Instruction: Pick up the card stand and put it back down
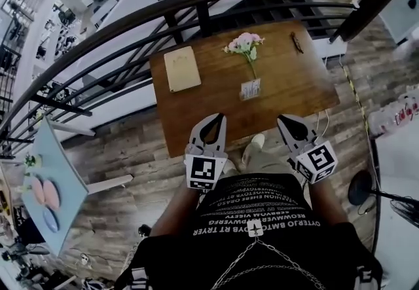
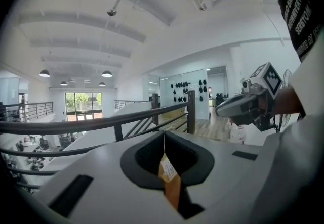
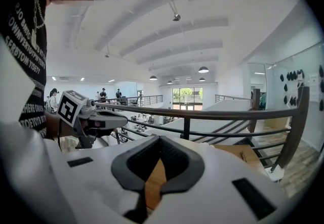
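The card stand point(image 1: 250, 89), a small holder with a white printed card, stands near the middle of the brown wooden table point(image 1: 294, 86). Just behind it lies a sprig of pink flowers point(image 1: 245, 42). My left gripper point(image 1: 216, 116) and right gripper point(image 1: 285, 118) hover side by side over the table's near edge, both shut and holding nothing. The stand lies ahead between them, apart from both. In the left gripper view the stand point(image 2: 167, 170) shows through the hole between the closed jaws of the left gripper point(image 2: 163, 133). The right gripper point(image 3: 160, 138) sees only table wood there.
A beige pad point(image 1: 181, 68) lies at the table's left and a small dark object point(image 1: 296, 42) at its far right. A dark metal railing point(image 1: 196, 4) curves behind the table over an open drop. A white counter point(image 1: 399, 145) stands to the right.
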Demonstrator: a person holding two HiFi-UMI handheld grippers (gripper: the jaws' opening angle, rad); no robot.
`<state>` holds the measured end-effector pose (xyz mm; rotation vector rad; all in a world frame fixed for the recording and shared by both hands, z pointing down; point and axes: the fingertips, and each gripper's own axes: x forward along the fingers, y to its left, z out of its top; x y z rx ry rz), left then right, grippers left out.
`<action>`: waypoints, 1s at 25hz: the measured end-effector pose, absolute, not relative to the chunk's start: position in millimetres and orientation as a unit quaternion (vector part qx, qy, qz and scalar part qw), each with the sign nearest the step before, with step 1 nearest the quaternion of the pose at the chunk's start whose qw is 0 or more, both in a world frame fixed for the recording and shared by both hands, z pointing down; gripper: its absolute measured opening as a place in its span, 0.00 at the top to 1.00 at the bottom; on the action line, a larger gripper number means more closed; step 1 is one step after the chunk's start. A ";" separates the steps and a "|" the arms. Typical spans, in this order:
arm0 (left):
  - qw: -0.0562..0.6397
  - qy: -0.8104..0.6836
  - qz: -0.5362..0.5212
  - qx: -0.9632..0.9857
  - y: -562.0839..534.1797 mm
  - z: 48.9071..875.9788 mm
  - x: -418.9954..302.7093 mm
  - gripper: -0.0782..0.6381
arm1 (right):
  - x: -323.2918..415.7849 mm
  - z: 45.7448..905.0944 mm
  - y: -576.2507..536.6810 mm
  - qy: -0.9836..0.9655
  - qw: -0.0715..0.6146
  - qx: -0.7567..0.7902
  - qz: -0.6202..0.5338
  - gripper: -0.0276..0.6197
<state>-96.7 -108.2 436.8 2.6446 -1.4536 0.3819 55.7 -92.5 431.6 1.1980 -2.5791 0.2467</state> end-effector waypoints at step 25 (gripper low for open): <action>0.069 -0.510 0.188 0.837 -222.8 465.8 -79.5 0.85 | 83.1 651.3 -212.1 -0.878 0.243 0.322 0.258 0.93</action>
